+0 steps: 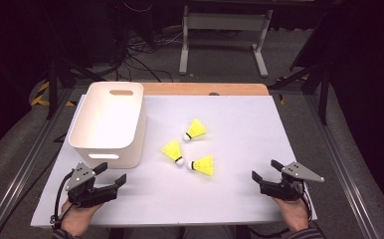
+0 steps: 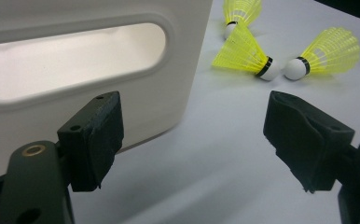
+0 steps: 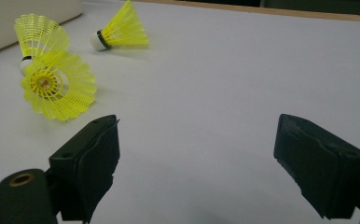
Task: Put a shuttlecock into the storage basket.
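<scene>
Three yellow shuttlecocks with white corks lie in the middle of the white table: a far one, a middle one and a near one. My left gripper rests open at the front left, just before the white bin, with nothing between its jaws. In the left gripper view the gripper faces the bin's wall and the middle shuttlecock. My right gripper rests open and empty at the front right. In its own view the right gripper has the near shuttlecock ahead to its left.
The bin has a handle slot on its near wall and looks empty inside. A wooden strip runs along the table's far edge. Beyond it stand a white frame and cables on the floor.
</scene>
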A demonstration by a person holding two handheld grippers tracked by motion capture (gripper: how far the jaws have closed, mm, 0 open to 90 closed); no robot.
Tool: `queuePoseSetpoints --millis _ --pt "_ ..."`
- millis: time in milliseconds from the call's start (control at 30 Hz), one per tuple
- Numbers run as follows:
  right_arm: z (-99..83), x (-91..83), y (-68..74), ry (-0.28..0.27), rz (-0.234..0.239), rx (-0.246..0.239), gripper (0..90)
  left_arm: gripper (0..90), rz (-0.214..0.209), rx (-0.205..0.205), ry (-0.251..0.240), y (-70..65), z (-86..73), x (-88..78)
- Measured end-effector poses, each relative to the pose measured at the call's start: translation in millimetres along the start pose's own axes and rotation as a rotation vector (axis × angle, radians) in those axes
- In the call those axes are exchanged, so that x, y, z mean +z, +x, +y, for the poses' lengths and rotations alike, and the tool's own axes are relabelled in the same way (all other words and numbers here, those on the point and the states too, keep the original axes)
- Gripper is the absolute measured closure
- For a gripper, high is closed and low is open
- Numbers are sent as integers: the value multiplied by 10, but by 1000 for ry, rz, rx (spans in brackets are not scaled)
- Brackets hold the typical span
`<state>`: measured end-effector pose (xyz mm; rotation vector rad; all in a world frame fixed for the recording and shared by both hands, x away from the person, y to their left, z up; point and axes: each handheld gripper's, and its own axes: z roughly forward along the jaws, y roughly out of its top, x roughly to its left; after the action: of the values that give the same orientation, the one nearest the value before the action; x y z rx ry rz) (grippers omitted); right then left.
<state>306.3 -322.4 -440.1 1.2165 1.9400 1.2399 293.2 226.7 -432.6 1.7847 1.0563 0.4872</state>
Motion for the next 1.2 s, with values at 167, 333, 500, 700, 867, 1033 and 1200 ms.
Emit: queuePoseSetpoints --millis 167,333,500,700,867,1033,1200 --pt "0 1 -5 -2 0 -1 145 209 -11 7 0 -43 22 35" --pt "1 0 -5 -4 3 1 145 210 -31 14 0 -109 55 93" --pt "-3 -4 -10 -5 4 6 145 210 -49 23 1 -181 78 140" --pt "-6 4 -10 1 4 7 144 210 -78 38 18 -253 116 209" --pt "-7 2 -2 0 -4 6 146 209 -96 51 18 -327 148 291" --pt "-5 0 -8 -6 -1 4 146 210 -109 51 28 -395 185 368" --pt "-4 0 -4 -7 -1 4 146 211 -116 62 26 -464 216 426"
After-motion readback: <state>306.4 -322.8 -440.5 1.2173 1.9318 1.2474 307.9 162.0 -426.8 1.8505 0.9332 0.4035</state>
